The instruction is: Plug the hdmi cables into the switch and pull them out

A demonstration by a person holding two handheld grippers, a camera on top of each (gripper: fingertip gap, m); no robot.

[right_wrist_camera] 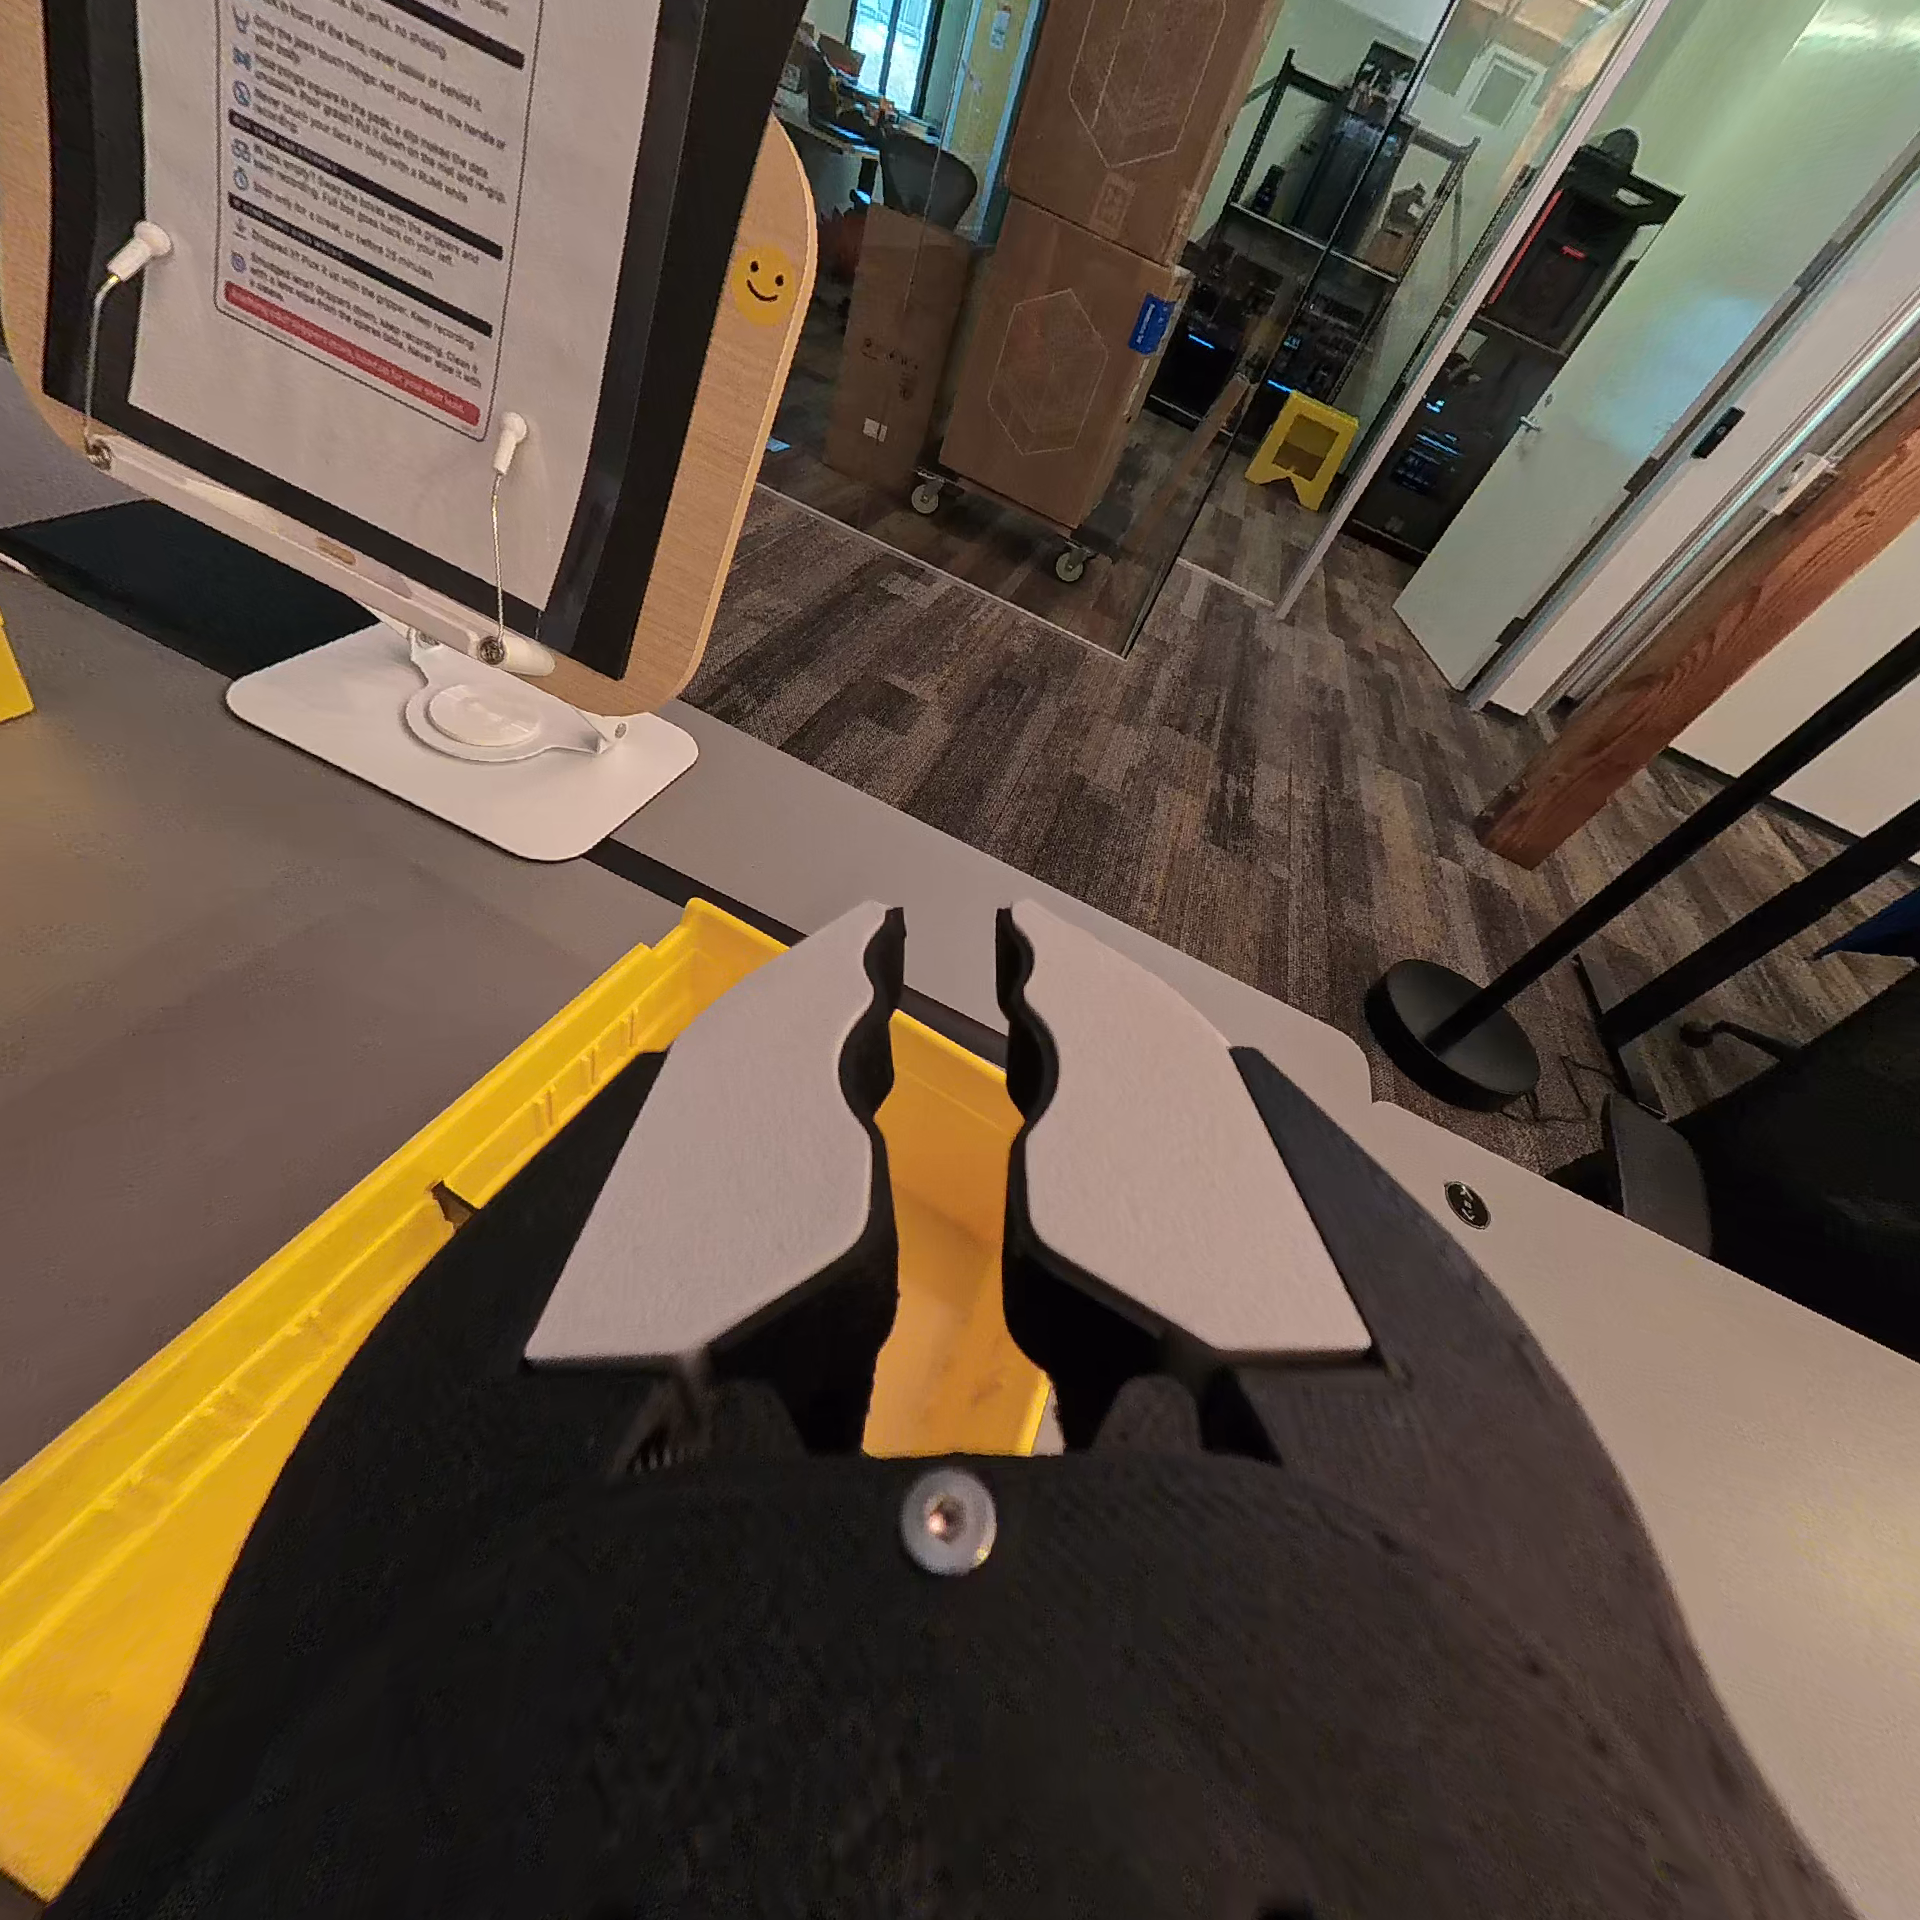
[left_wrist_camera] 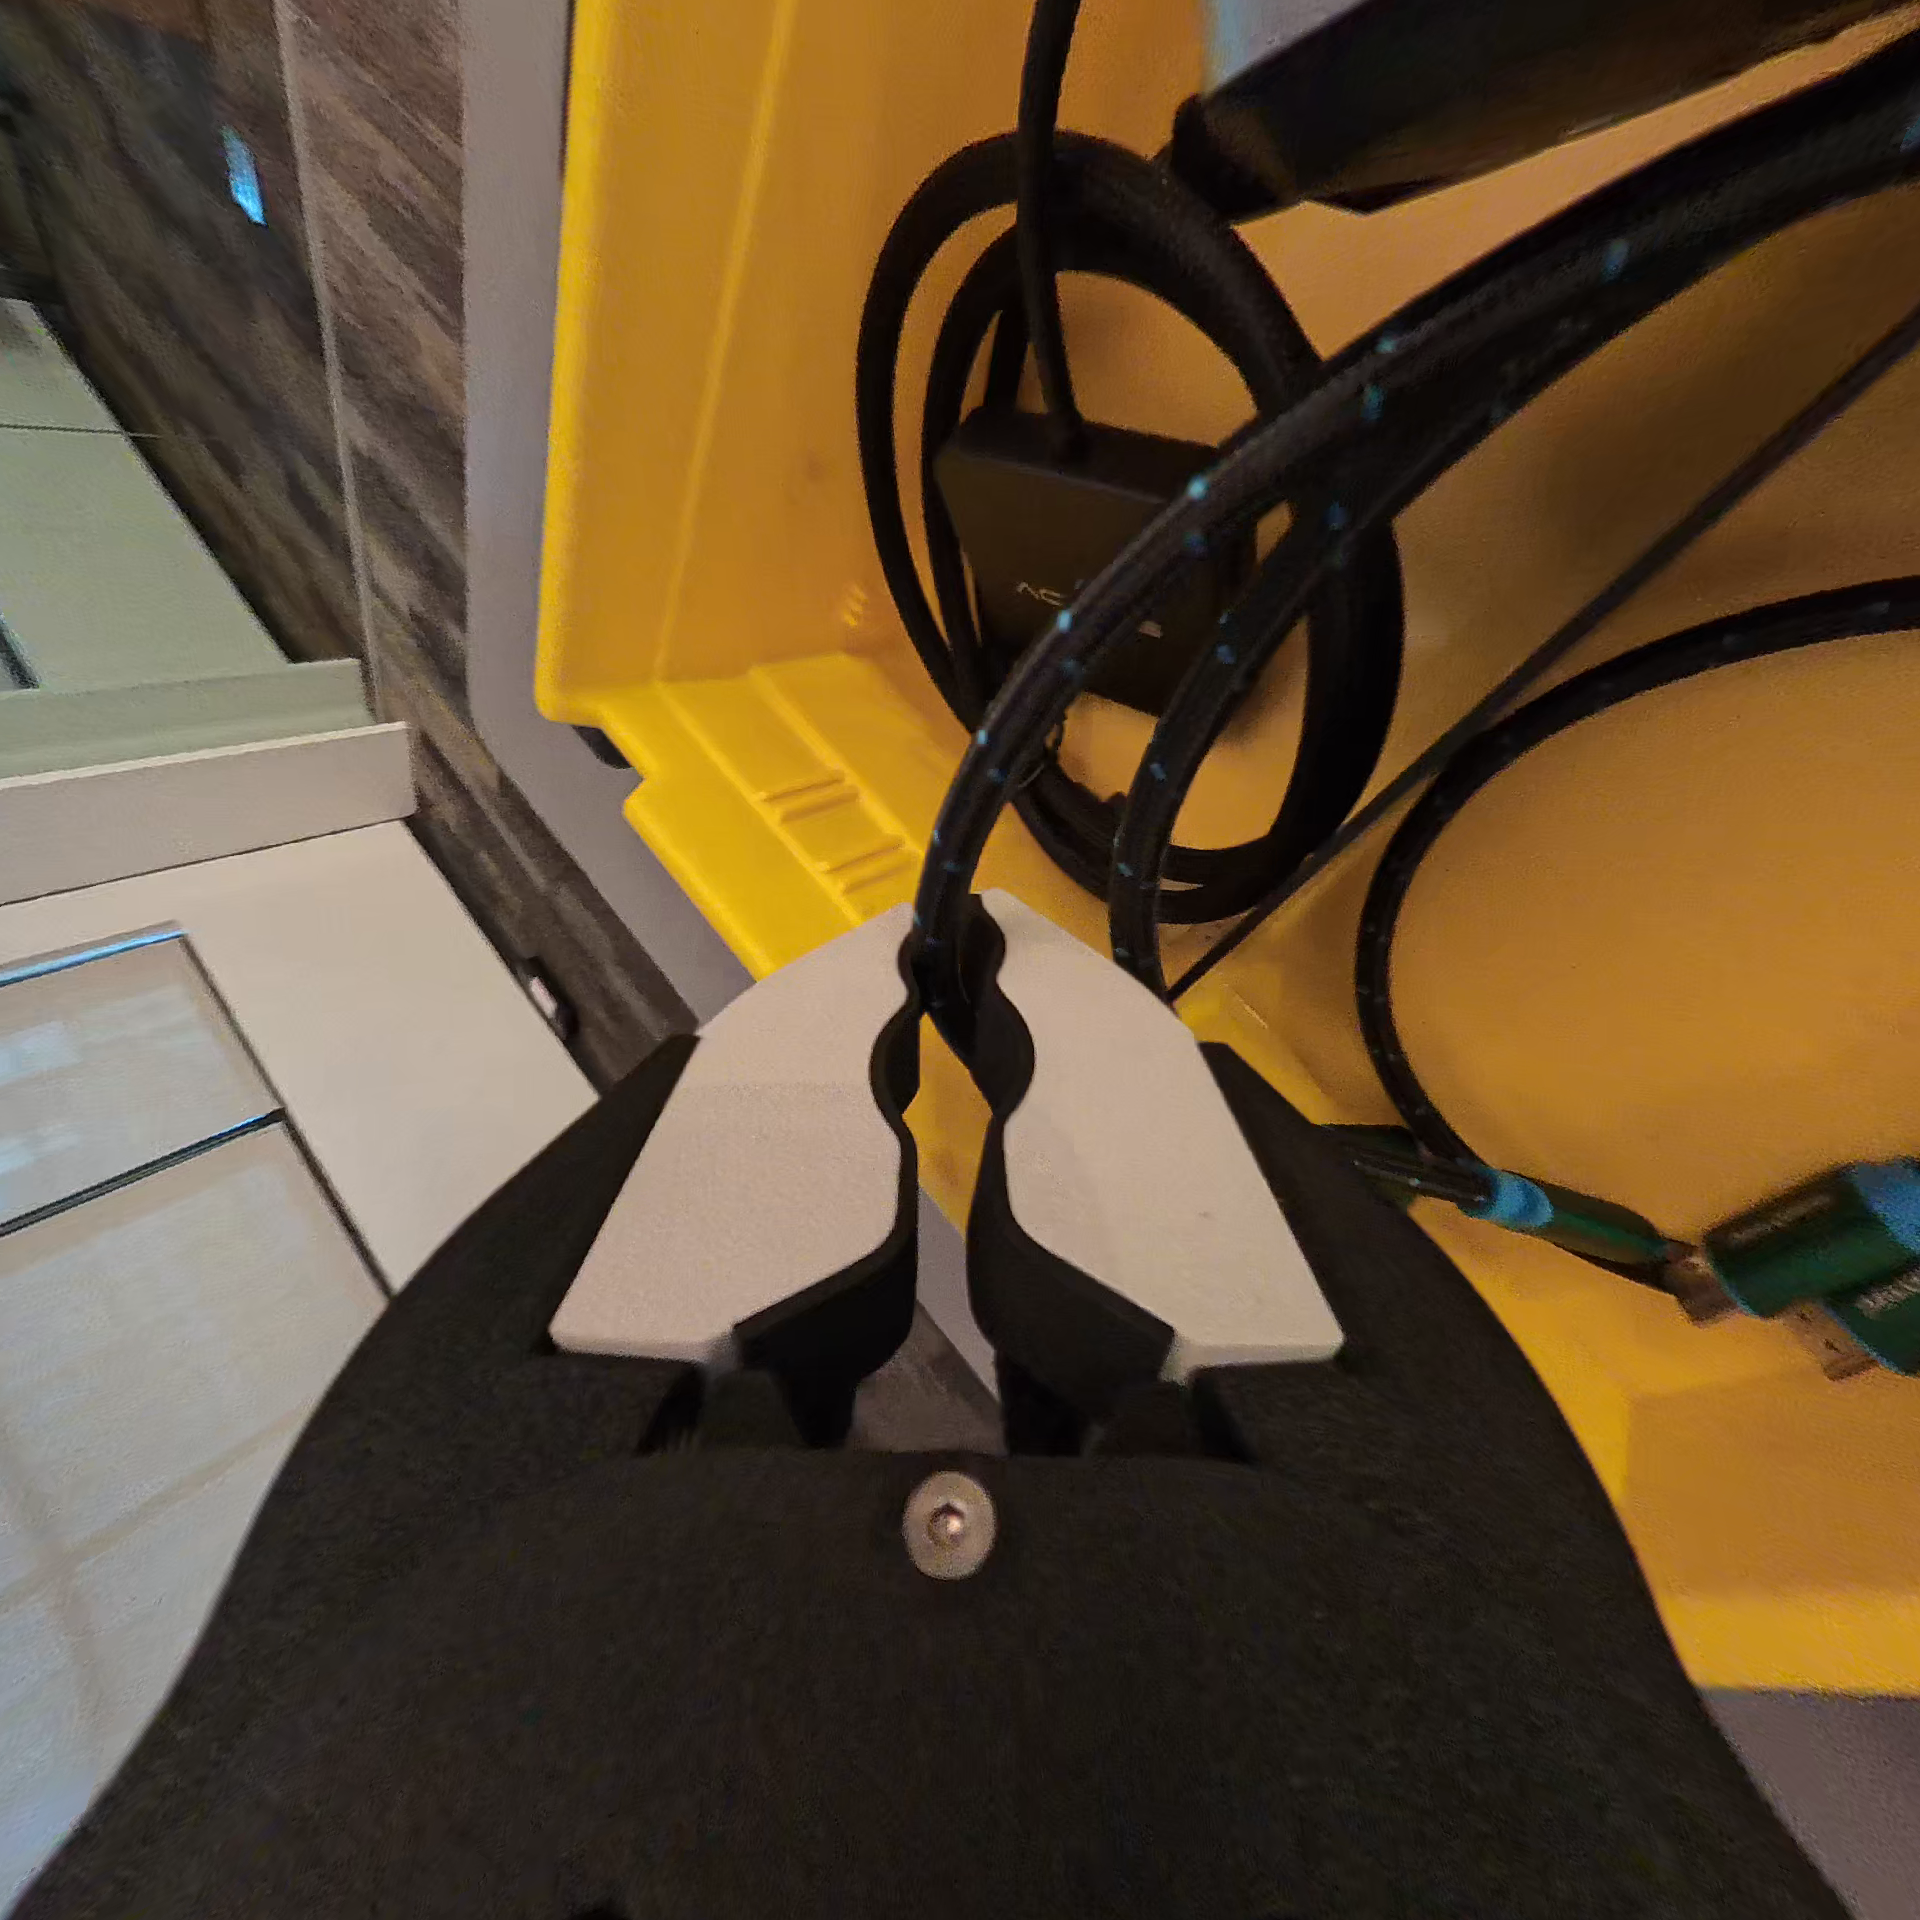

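Observation:
My left gripper is shut on a black braided HDMI cable with blue flecks, which arcs up to the upper right over a yellow bin. The black switch box lies in the bin inside a coil of plain black cable. A green HDMI plug on another flecked cable lies loose at the right. My right gripper is open by a narrow gap and empty, held over the bin's far rim. No cable shows in the right wrist view.
The bin sits on a grey table. A sign board on a white stand is at the back left. The table edge drops to carpet on the right, where a black post base stands. A dark blurred object hangs over the bin's top. Across from one pair of fingers to the other is roughly 65 centimeters.

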